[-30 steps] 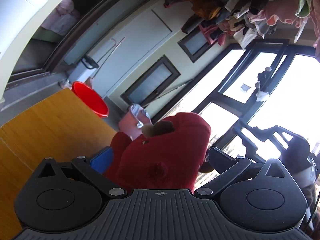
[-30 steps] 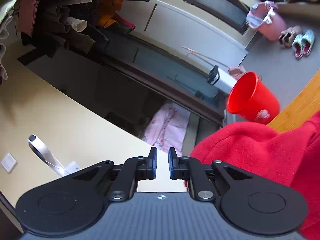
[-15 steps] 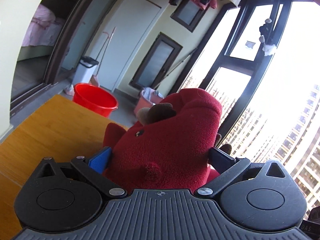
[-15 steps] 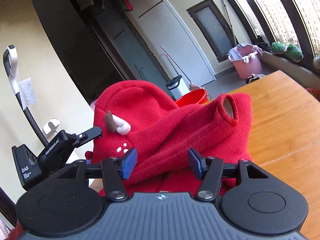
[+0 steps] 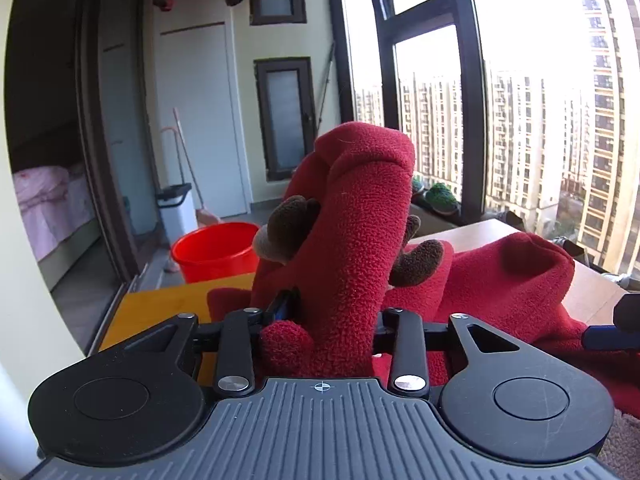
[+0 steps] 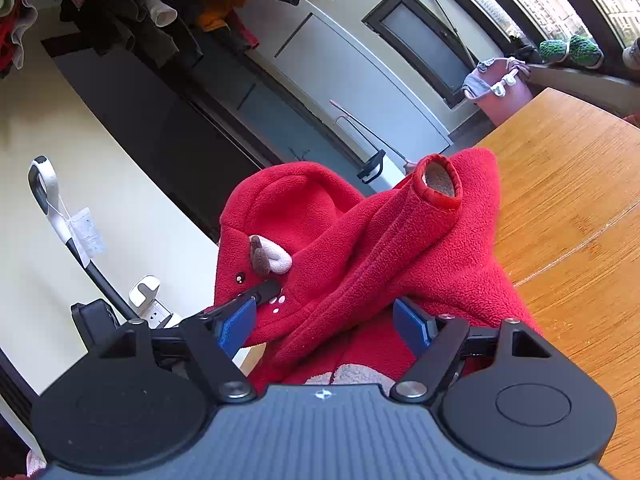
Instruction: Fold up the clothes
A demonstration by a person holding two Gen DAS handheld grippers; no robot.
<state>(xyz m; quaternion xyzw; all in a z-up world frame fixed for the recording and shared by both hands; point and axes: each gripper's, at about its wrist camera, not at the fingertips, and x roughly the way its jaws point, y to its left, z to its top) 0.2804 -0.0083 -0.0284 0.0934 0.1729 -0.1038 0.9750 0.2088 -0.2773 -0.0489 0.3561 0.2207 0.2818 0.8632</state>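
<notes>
Clamped jaws of our left gripper (image 5: 332, 320) have just closed on the hood of the red fleece garment (image 6: 360, 248), bunched on the wooden table (image 6: 580, 200). Our right gripper (image 6: 324, 320) has just been opening and straddles a sleeve without pinching. We should grip the sleeve before spreading it flat.

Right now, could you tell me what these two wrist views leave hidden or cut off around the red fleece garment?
- Left wrist view: the left gripper has just closed on the red fleece garment; the bunched fleece hides its right finger pad.
- Right wrist view: the garment's lower part sits behind the right gripper, whose jaws have just been opening around a sleeve.
- Both views: the garment covers part of the wooden table.
</notes>
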